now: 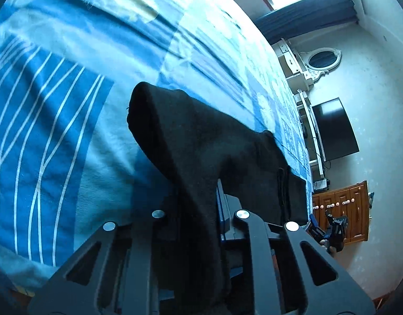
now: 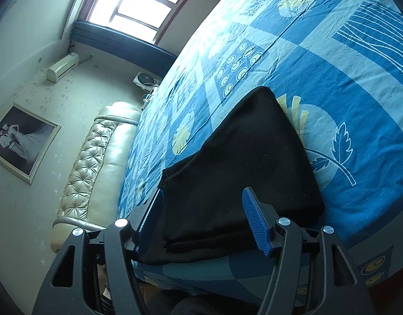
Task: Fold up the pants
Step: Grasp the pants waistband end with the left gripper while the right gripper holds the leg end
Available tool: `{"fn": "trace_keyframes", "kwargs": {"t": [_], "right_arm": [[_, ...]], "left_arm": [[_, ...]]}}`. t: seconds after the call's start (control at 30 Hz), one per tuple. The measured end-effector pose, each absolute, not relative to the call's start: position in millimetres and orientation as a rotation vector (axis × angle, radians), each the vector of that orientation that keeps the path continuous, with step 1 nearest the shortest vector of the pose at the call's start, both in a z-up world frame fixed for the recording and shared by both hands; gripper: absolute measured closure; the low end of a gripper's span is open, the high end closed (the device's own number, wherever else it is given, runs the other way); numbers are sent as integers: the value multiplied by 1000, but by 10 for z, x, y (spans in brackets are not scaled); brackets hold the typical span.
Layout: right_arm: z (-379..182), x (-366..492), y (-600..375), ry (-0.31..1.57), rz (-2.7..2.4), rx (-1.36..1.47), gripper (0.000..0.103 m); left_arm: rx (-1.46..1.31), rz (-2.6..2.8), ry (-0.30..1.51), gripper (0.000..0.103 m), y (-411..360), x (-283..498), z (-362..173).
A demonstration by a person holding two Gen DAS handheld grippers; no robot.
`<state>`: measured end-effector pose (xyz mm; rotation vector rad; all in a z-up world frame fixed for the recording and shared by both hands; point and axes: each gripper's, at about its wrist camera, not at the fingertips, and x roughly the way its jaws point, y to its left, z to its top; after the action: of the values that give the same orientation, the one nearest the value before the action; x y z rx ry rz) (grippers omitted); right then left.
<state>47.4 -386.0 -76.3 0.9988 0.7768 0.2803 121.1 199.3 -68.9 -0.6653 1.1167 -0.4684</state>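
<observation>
The black pants [image 2: 243,173] lie folded on the bed [image 2: 345,84], near its edge, on a blue patterned bedsheet [image 1: 57,136] printed with stripes, leaves and circles.

Left hand-held gripper [image 1: 198,210]: clenched on a raised fold of the pants [image 1: 190,141]. In the left wrist view the dark cloth runs up from between the two fingers and drapes forward over the bedsheet; the fingertips themselves are largely hidden by the fabric.

Right hand-held gripper [image 2: 204,218]: released. Its two blue ribbed pads [image 2: 256,220] stand well apart, one on each side of the stacked layers at the near end of the pants. Whether either pad touches the cloth cannot be determined. In the left wrist view this gripper appears low at the right, just beyond the bed's edge.

Surroundings, right wrist view: a cream tufted headboard [image 2: 96,162] at the end of the bed, a framed photograph [image 2: 20,141] and an air conditioner [image 2: 62,67] on the wall, and a bright window [image 2: 143,2].

Surroundings, left wrist view: a dark television screen [image 1: 332,131], an oval mirror [image 1: 323,59] in a white ornate frame, and a wooden cabinet [image 1: 343,210] with pale knobs.
</observation>
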Motion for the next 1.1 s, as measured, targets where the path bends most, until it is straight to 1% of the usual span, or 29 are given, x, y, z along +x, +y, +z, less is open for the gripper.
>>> {"fn": "trace_keyframes", "kwargs": {"t": [0.03, 0.17, 0.23, 0.37, 0.6, 0.83, 1.1], "right_arm": [[-762, 468, -3862, 773, 273, 994, 27], [-793, 472, -3842, 797, 252, 983, 22], [-801, 472, -3826, 805, 231, 970, 18], [-804, 489, -3790, 824, 209, 949, 16], [-748, 477, -3756, 828, 191, 965, 16], [-680, 408, -3712, 827, 212, 964, 16], [-645, 299, -3770, 819, 227, 944, 16]], "left_arm": [[-659, -470, 1110, 86, 1959, 1208, -602], [-581, -480, 1083, 86, 1703, 1192, -202], [-540, -485, 1074, 86, 1573, 1168, -37], [-439, -474, 1059, 87, 1189, 1112, 306], [-280, -462, 1018, 89, 532, 990, 716], [-134, -426, 989, 91, -190, 962, 895], [28, -367, 981, 91, -1086, 965, 704]]}}
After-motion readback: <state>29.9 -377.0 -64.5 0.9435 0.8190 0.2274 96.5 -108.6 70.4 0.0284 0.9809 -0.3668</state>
